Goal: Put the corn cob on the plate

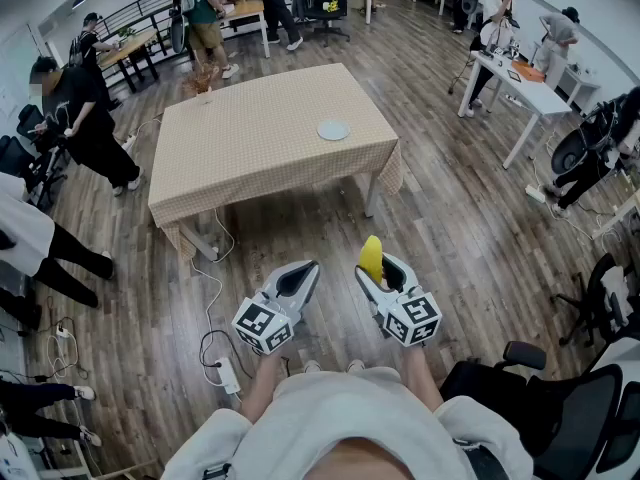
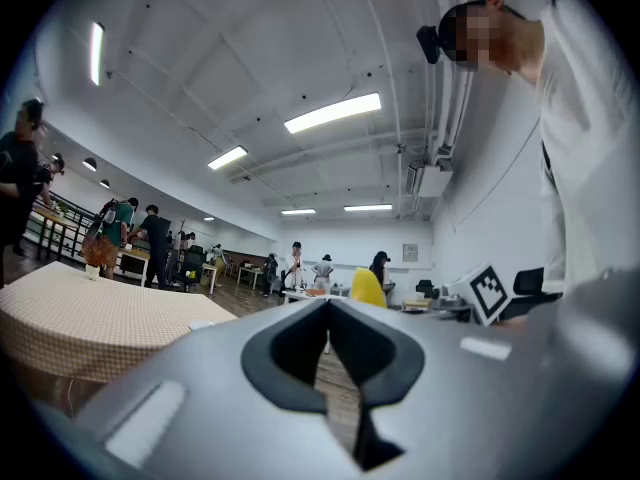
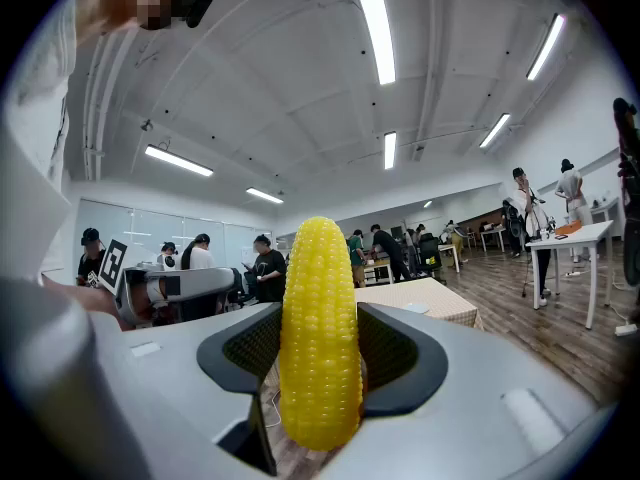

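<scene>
A yellow corn cob (image 3: 319, 333) stands upright between the pads of my right gripper (image 3: 320, 313), which is shut on it. From the head view the corn cob (image 1: 371, 255) sticks up out of the right gripper (image 1: 376, 270), held level over the wooden floor. My left gripper (image 1: 306, 268) is beside it with its tips touching and nothing in them; in its own view the left gripper (image 2: 328, 304) is shut. A small white plate (image 1: 333, 130) lies near the right edge of the checked-cloth table (image 1: 250, 148) ahead, well apart from both grippers. The plate (image 3: 414, 308) is visible past the corn.
A brown vase-like thing (image 1: 203, 85) stands at the table's far left corner. Cables and a power strip (image 1: 226, 374) lie on the floor by my feet. A black office chair (image 1: 560, 408) is at the lower right, a white desk (image 1: 520, 80) at the right, and several people stand around.
</scene>
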A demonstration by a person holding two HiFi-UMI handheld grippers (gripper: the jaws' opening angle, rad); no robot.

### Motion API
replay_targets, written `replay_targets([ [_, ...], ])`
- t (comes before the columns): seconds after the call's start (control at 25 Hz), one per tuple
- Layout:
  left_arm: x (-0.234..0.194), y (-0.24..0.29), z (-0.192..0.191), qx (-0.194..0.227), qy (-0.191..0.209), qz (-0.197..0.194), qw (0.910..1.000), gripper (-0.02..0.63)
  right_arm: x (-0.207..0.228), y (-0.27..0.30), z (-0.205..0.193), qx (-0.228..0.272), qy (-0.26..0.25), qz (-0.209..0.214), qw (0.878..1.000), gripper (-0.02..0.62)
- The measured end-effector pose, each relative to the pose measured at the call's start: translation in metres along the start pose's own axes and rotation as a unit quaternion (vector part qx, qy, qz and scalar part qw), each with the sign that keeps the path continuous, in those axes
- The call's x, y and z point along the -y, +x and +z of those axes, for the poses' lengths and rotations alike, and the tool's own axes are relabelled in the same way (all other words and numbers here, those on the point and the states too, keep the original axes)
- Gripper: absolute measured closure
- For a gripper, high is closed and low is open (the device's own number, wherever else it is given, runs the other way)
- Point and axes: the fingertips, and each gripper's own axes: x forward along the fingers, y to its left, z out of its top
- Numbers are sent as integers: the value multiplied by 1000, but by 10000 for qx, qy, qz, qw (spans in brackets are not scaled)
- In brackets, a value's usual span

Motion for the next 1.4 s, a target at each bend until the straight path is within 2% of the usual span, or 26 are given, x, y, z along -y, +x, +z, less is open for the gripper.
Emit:
replay_targets([
  [0.8, 44, 42, 3, 131, 175, 98, 9997, 598, 33, -35, 7, 77, -81, 287, 9995, 360],
  [1.04, 56, 51, -13, 47, 56, 210, 9998, 598, 50, -53, -2, 42, 21, 342, 9994, 360],
  [1.2, 51, 54, -20, -8, 35, 313, 9995, 598, 63, -54, -7, 38, 167, 327, 9993, 360],
  [1.4, 30, 64, -22, -11, 8, 369, 9993, 598, 71, -34, -6, 3, 115, 356, 9993, 360],
])
